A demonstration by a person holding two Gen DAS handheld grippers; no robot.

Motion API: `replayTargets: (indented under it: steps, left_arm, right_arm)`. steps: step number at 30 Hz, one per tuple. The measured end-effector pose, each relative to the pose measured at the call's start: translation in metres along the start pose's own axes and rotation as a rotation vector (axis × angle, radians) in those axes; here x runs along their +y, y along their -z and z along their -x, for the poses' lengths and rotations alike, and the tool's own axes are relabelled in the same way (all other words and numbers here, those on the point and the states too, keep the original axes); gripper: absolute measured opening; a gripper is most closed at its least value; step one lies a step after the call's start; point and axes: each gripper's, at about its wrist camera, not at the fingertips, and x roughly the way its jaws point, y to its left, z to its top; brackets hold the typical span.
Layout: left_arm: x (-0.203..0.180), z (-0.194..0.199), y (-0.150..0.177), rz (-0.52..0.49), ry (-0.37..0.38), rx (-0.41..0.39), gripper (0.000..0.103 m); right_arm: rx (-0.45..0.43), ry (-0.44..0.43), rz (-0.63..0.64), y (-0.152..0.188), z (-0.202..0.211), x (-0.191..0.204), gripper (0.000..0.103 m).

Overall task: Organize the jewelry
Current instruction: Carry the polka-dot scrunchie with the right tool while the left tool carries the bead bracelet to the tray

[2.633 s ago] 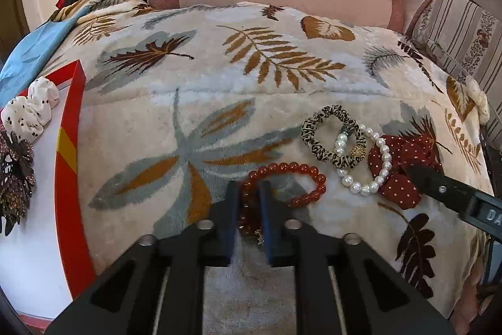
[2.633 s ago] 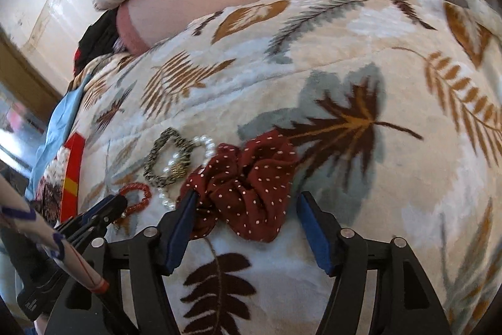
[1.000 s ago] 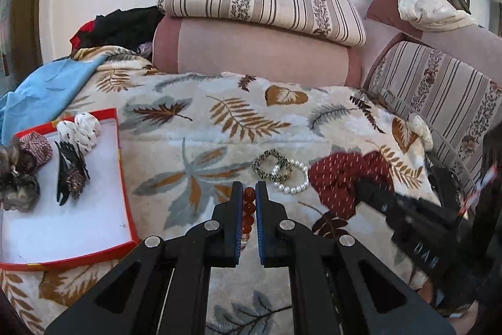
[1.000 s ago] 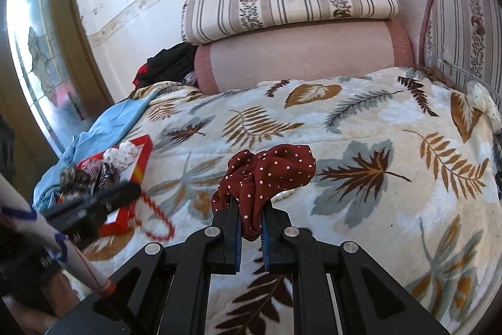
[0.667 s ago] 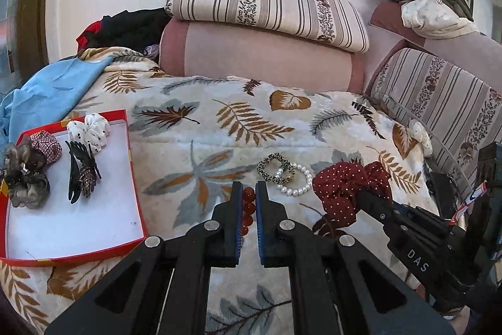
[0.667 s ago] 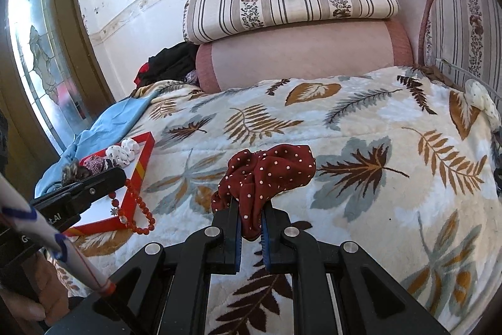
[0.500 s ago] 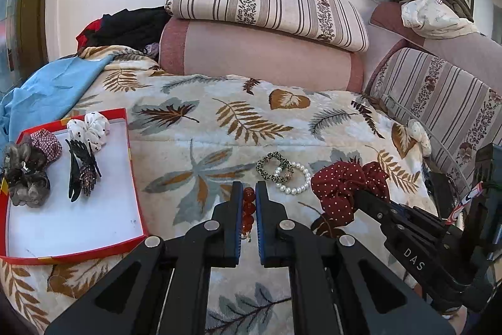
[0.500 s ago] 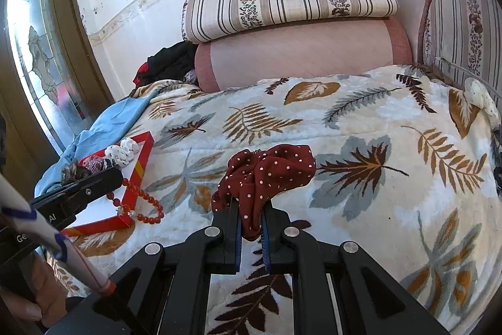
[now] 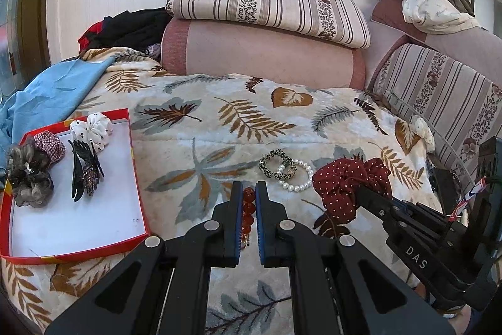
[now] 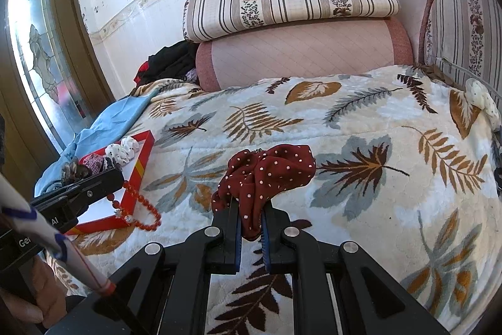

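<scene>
My left gripper (image 9: pixel 249 190) is shut on a red bead bracelet (image 9: pixel 248 208) and holds it above the leaf-print blanket; the bracelet (image 10: pixel 138 206) hangs from it in the right wrist view. My right gripper (image 10: pixel 250 209) is shut on a dark red polka-dot scrunchie (image 10: pixel 266 171), also lifted, seen in the left wrist view (image 9: pixel 342 181). A red-rimmed white tray (image 9: pixel 135 165) at the left holds several scrunchies and a black hair claw (image 9: pixel 83 168). A leopard-print scrunchie (image 9: pixel 273 167) and a pearl bracelet (image 9: pixel 298 181) lie on the blanket.
Striped and pink cushions (image 9: pixel 266 30) line the back and right of the sofa. A blue cloth (image 9: pixel 40 96) and dark clothes (image 9: pixel 131 27) lie at the far left. A small white scrunchie (image 9: pixel 423 131) sits at the blanket's right edge.
Both grippers closed on their items and lifted them off the blanket. The left gripper has shifted slightly left with the bracelet; little has moved in the last half second.
</scene>
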Motion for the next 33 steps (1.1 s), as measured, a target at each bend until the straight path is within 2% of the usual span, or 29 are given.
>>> replayTargets:
  steps: [11, 18, 26, 33]
  left_arm:
    - [0.005, 0.004, 0.0, 0.009, -0.009, -0.014, 0.007]
    - [0.018, 0.015, -0.007, 0.03, -0.023, -0.039, 0.007]
    - [0.049, 0.034, -0.014, 0.081, -0.062, -0.081, 0.007]
    - [0.095, 0.048, -0.016, 0.163, -0.122, -0.105, 0.007]
  right_arm:
    - [0.007, 0.006, 0.009, 0.0, -0.002, 0.003, 0.011]
    - [0.019, -0.027, 0.01, -0.009, 0.001, 0.017, 0.011]
    - [0.019, -0.097, 0.054, -0.024, 0.003, 0.056, 0.011]
    - [0.031, -0.158, 0.111, -0.036, -0.006, 0.103, 0.011]
